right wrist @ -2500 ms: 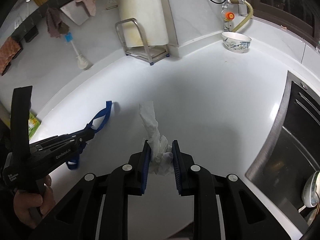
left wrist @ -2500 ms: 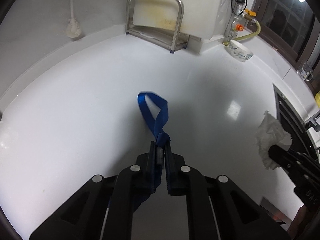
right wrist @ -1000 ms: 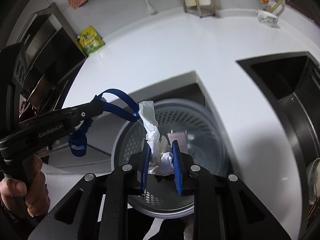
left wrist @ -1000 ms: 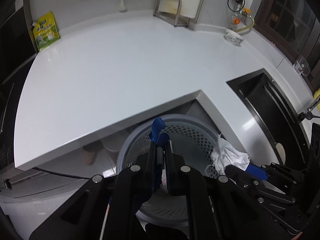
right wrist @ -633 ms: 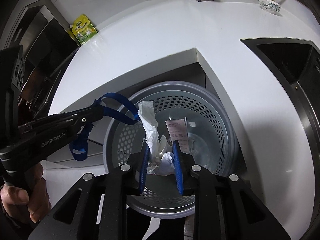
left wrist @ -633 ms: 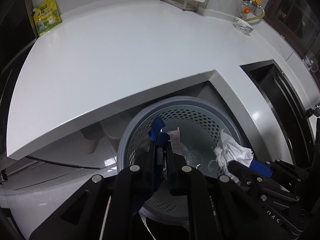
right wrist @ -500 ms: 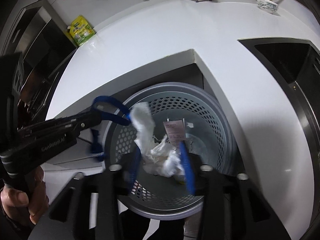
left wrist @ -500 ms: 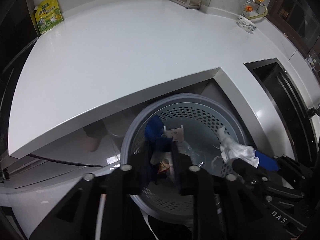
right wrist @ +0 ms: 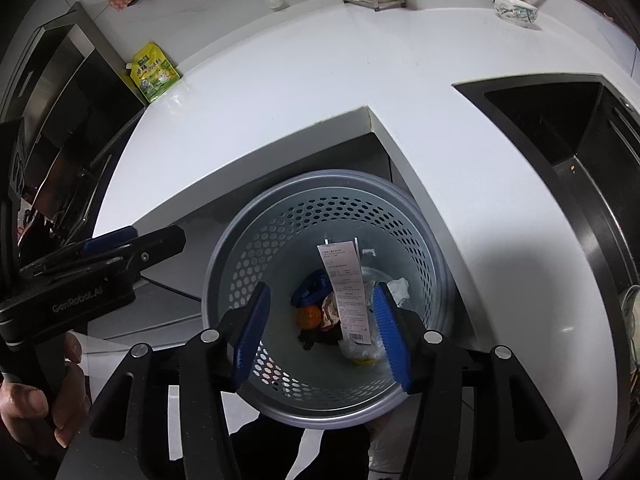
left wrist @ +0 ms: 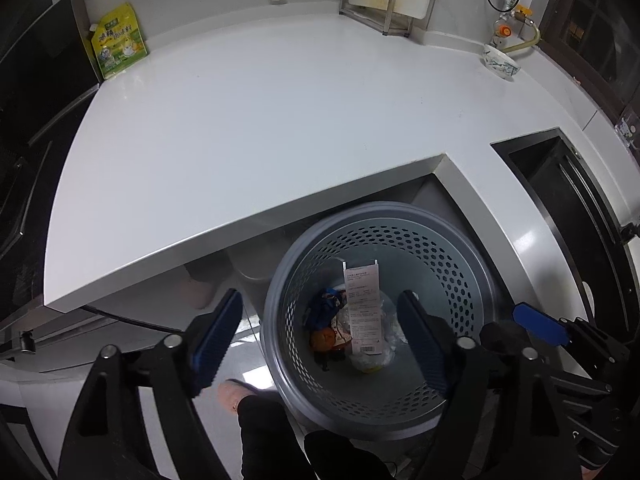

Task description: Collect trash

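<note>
A grey perforated trash bin (left wrist: pixel 472 264) (right wrist: pixel 224 264) stands on the floor below the counter corner. Inside lie the blue strap (left wrist: pixel 326 306) (right wrist: pixel 310 288), the white tissue (right wrist: pixel 398 288), a long receipt (left wrist: pixel 362 304) (right wrist: pixel 346 288), an orange item (right wrist: pixel 309 317) and a clear bag. My left gripper (left wrist: pixel 322 340) is open and empty above the bin; it also shows in the right wrist view (right wrist: pixel 132 240). My right gripper (right wrist: pixel 322 330) is open and empty over the bin; one blue pad of it shows in the left wrist view (left wrist: pixel 540 324).
The white L-shaped counter (left wrist: pixel 260 120) holds a yellow-green pouch (left wrist: pixel 118 42), a metal rack with a cutting board (left wrist: pixel 376 0) and a small bowl (left wrist: pixel 500 65). A dark sink (right wrist: pixel 568 128) is at right. A stove (right wrist: pixel 60 120) is at left.
Both grippers moved from the counter to over the bin and opened. The blue strap and the white tissue dropped into the bin.
</note>
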